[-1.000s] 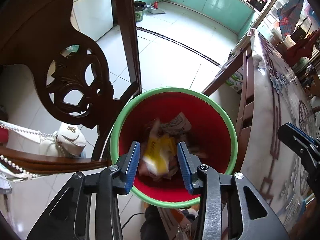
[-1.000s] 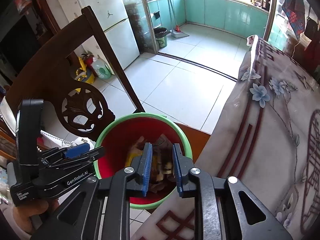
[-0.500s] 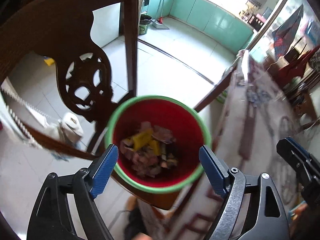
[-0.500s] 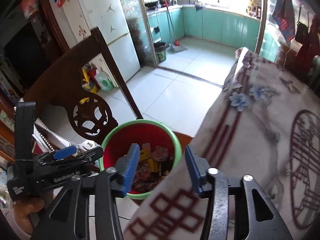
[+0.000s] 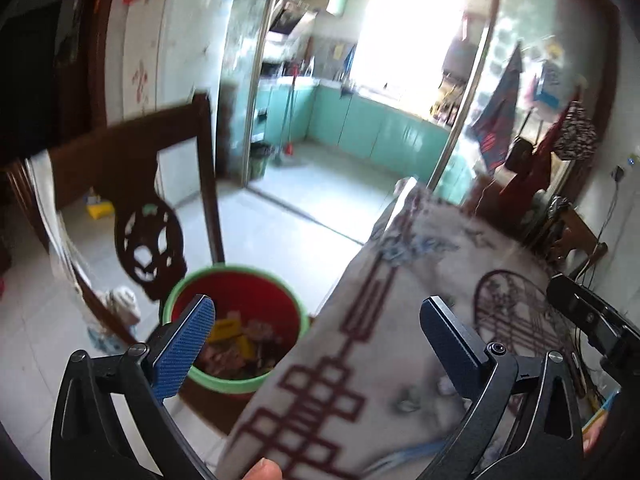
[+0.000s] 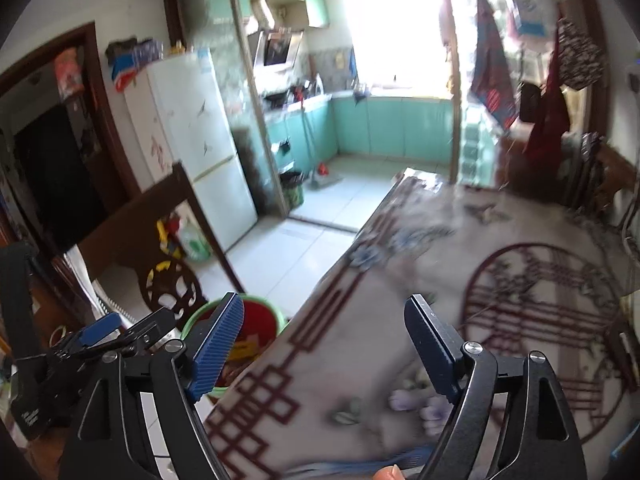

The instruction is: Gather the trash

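Observation:
A red bin with a green rim (image 5: pixel 256 280) stands on a chair seat beside the table; it holds several crumpled wrappers (image 5: pixel 236 340), one yellow. It also shows in the right wrist view (image 6: pixel 264 316). My left gripper (image 5: pixel 316 338) is wide open and empty, raised above the bin and the table edge. My right gripper (image 6: pixel 324 340) is wide open and empty, over the table edge. The left gripper's body (image 6: pixel 92 344) shows at the lower left of the right wrist view.
A table with a patterned cloth (image 5: pixel 420 300) fills the right. A carved dark wooden chair back (image 5: pixel 148 208) rises left of the bin. A white fridge (image 6: pixel 192 136) and a kitchen with teal cabinets (image 6: pixel 400 128) lie behind, across a tiled floor.
Both grippers opened wide, dropped the trash into the bin, and rose up and back. The view has tilted from the bin toward the table and kitchen.

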A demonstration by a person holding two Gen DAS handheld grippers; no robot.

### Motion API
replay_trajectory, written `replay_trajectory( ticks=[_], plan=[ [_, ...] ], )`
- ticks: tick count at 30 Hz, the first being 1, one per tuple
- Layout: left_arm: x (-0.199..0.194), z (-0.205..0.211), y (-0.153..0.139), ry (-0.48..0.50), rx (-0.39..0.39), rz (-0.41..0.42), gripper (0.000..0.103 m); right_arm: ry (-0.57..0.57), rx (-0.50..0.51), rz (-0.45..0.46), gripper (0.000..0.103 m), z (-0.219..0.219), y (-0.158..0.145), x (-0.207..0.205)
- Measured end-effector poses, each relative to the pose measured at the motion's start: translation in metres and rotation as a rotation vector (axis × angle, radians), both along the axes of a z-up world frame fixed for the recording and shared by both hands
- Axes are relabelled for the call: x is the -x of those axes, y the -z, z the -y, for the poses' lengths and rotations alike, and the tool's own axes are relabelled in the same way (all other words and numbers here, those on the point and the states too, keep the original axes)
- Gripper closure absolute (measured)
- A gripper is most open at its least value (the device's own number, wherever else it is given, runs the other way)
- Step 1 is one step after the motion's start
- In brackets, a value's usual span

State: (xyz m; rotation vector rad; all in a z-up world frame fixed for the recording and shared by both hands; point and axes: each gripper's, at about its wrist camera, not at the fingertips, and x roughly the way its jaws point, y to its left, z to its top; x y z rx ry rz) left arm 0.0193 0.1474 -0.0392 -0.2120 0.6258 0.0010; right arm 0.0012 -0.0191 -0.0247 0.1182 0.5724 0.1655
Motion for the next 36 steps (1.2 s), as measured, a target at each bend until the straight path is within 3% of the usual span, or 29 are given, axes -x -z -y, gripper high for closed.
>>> replay_trajectory(
  ticks=[6,9,13,20,36],
  plan=[
    [0.027,0.039,-0.029,0.001,-0.055,0.140,0.000,0.074,0.047,0.123,0.011,0.033,-0.029,0.035],
    [0.037,0.053,-0.032,0.038,-0.057,0.203,0.000,0.060,0.002,0.127,0.010,0.047,-0.037,0.044],
    [0.041,0.068,-0.036,0.042,-0.091,0.202,0.000,0.098,-0.014,0.138,0.007,0.061,-0.044,0.053],
    [0.046,0.082,-0.045,-0.057,-0.156,0.189,0.000,0.119,-0.021,0.121,0.005,0.079,-0.048,0.056],
    [0.051,0.091,-0.040,0.008,-0.151,0.127,0.000,0.144,0.041,0.114,0.005,0.080,-0.050,0.062]
  ],
)
